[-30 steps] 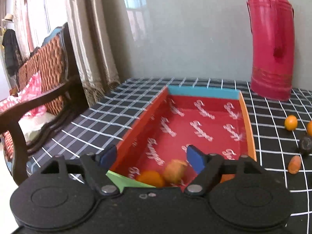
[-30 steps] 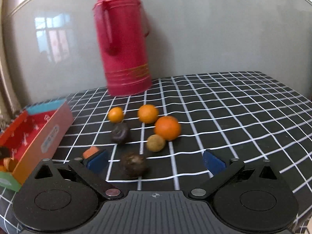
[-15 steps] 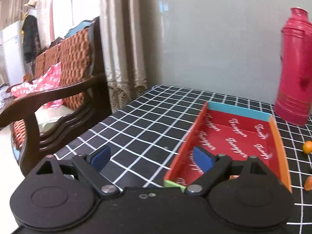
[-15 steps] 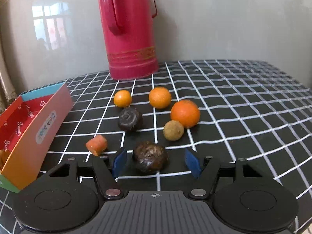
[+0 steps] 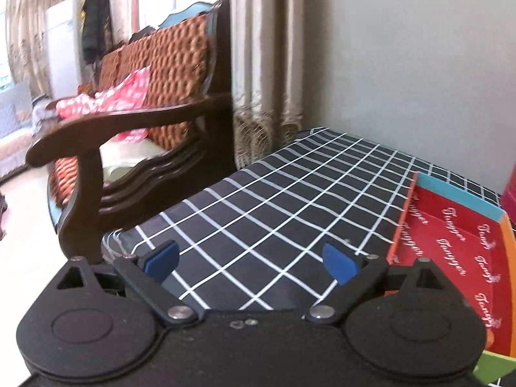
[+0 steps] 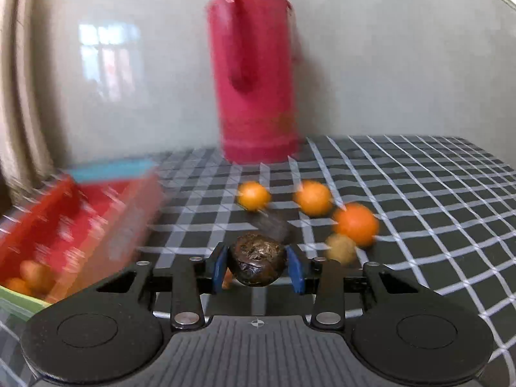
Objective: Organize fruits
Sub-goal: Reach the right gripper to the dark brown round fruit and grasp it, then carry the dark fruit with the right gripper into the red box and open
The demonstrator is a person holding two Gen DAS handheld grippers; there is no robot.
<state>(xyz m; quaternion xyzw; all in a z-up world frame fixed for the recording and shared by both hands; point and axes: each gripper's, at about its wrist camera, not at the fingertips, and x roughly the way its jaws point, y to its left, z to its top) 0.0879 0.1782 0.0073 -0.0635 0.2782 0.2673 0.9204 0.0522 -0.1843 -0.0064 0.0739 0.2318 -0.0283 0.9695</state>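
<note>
Closing jaws of right hand-held gripper [image 6: 257,266] now clamp dark fruit [image 6: 260,263].

Count: 3 oranges [image 6: 254,196] [image 6: 312,198] [image 6: 355,224], 2 dark fruits [image 6: 260,263] [image 6: 272,225], 1 tan fruit [image 6: 341,249], 1 red box [image 6: 80,216], 1 pink flask [image 6: 258,74].

On the left wrist view I see bare checked table [image 5: 274,206] across the centre, open for passing; the red box [image 5: 451,245] walls off the right edge and a wooden chair [image 5: 106,148] crowds the left. On the right wrist view, oranges [image 6: 354,222] block centre-right, a pink flask [image 6: 258,74] blocks upper centre; right side lies open.
</note>
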